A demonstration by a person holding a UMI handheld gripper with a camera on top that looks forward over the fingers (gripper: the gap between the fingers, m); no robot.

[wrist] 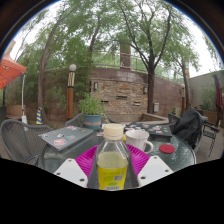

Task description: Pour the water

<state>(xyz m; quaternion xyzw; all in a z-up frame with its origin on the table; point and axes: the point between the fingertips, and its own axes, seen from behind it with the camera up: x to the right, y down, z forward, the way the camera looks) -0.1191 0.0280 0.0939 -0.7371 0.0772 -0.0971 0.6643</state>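
Gripper view: bottle (113, 160) stood upright at lower centre of frame, directly between your jaws, long axis vertical, cap up. Yellow liquid filled lower part. Gripper (112, 165) had pink pads (88, 157) close against both bottle sides; jaws looked clamped on it. White cup (137, 137), likely pour target, sat just beyond, right of centre, on glass tabletop (55, 150).

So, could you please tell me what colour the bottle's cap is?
Cream, or pale beige; the gripper view shows the bottle's cap clearly.

One gripper-mounted camera looks forward, close over a table (60, 140), toward trees (110, 30).
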